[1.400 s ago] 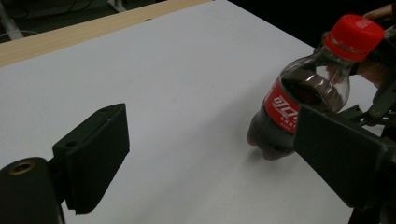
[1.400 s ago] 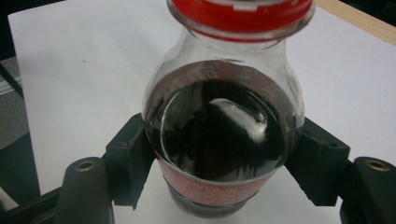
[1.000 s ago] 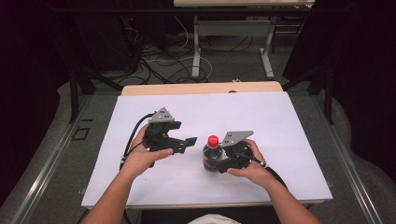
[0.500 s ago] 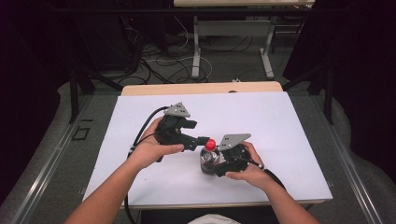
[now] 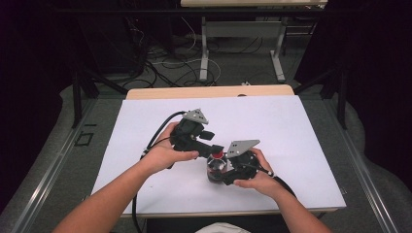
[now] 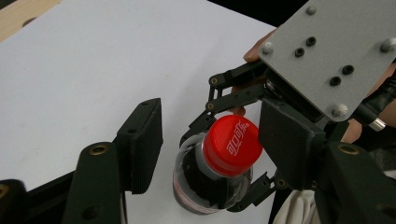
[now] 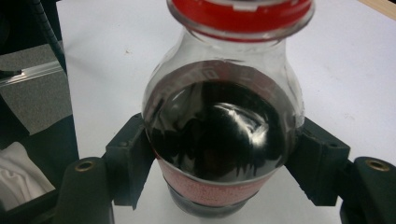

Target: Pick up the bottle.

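Cola bottle (image 7: pixel 219 135) stands upright on the white table (image 5: pixel 291 141), near its front edge, dark liquid inside, red cap (image 6: pixel 232 145) on. Right gripper (image 5: pixel 218 170) clamps the bottle's body, one jaw pressed to each side. Left gripper (image 6: pixel 210 149) hangs over the top, jaws spread wide either side of the cap, not touching it.

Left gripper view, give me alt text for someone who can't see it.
A small bottle of dark cola with a red cap stands between the open jaws of the left gripper, looking down on a white table. The right gripper clamps the bottle's body from the far side.
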A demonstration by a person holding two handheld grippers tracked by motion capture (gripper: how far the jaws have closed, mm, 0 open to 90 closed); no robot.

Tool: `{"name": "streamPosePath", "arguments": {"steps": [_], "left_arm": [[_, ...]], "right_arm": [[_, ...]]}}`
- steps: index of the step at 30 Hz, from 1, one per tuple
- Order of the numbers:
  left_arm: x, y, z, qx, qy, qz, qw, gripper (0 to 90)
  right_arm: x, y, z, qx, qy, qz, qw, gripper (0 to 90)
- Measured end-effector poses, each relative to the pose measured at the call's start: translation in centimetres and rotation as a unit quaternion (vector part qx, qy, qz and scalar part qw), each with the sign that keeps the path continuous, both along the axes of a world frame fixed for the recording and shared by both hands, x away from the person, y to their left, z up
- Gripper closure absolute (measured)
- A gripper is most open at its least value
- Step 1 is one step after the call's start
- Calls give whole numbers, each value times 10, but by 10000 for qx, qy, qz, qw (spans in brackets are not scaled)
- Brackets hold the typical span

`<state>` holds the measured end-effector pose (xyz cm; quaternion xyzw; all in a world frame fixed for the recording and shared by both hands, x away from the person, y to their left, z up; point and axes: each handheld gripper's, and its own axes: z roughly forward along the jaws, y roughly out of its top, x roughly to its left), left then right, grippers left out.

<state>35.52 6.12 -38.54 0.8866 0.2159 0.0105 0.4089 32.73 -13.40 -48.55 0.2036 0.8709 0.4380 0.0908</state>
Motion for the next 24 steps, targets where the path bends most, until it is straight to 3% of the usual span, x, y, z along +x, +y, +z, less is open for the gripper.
{"name": "streamPosePath", "arguments": {"steps": [3, 6, 13, 15, 20, 24], "left_arm": [[0, -5, -1, 122, 88, -176, 9997, 436], [-1, -7, 0, 239, 109, -197, 9995, 451], [-3, -16, -2, 488, 102, -519, 9974, 556], [-3, -17, -1, 589, 16, -524, 9969, 565], [-1, -17, -2, 601, 82, -590, 9964, 603], [-1, -17, -1, 741, 45, -654, 9951, 605]], "right_arm": [[0, 0, 0, -14, 24, 40, 10000, 299], [0, 0, 0, 7, 1, 27, 10000, 299], [-1, 2, 0, -8, 58, 135, 9999, 299], [-1, 3, -1, 28, 27, 129, 9999, 299], [-2, 4, -2, 28, 27, 175, 9998, 299], [-2, 4, -2, 2, 95, 225, 9997, 299]]}}
